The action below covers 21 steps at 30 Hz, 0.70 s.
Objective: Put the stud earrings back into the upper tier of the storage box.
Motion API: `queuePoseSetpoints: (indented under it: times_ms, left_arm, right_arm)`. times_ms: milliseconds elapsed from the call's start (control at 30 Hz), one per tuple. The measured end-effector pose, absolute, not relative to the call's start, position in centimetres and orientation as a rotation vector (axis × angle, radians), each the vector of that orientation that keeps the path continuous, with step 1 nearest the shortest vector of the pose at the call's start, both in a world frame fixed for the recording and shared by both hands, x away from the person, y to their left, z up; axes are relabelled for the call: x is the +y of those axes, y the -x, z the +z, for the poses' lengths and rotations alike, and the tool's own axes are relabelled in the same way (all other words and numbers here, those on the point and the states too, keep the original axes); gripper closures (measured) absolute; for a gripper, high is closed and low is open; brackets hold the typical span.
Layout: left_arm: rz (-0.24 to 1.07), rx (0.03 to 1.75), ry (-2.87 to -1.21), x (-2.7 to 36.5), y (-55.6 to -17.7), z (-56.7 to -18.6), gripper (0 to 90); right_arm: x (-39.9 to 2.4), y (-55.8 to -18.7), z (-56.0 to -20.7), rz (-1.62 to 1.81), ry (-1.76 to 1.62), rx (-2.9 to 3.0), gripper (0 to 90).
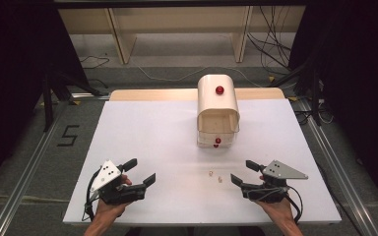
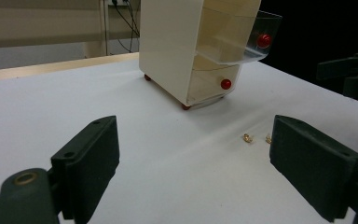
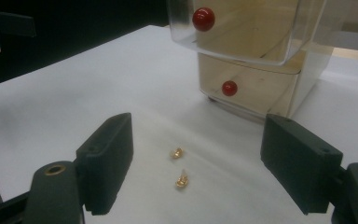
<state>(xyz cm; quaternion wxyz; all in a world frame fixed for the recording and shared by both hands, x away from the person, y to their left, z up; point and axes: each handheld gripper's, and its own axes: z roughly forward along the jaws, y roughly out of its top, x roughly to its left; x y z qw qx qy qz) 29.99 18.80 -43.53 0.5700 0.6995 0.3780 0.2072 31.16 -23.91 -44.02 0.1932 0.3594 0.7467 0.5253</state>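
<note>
**Two gold earrings lie ahead of the right gripper's wide jaws**

High view: the left gripper (image 1: 139,171) sits low at the near left of the white table (image 1: 142,132), its jaws spread wide with nothing between them. The right gripper (image 1: 243,172) sits at the near right, jaws likewise wide and bare. Two small gold earrings (image 1: 215,176) lie on the table just to the left of the right gripper's tips, apart from them, and well apart from the left gripper. Beyond them stands a cream drawer box (image 1: 218,101) with red knobs, its upper clear drawer (image 1: 218,123) pulled out toward the person.

Left gripper view: the jaws rise wide at both sides over bare table. The earrings (image 2: 256,138) lie ahead, close beside the jaw on the right of the view, not between the pads. The drawer box (image 2: 177,51) stands farther off, upper drawer (image 2: 242,42) out.

Right gripper view: the jaws stand wide. The earrings (image 3: 180,167) lie on the table in the gap ahead of them, one just behind the other, touching neither pad. The open drawer (image 3: 247,28) overhangs the closed lower drawer (image 3: 247,91) beyond.
</note>
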Motion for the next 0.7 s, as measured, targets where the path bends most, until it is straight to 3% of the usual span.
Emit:
queuePoseSetpoints:
  times_ms: [700]
  left_arm:
    - [0.485, 0.891, -1.641, 18.80, -30.02, -43.58, 15.3]
  right_arm:
    - [-23.21, -31.54, -43.55, 1.462, -0.999, 2.134, 29.9]
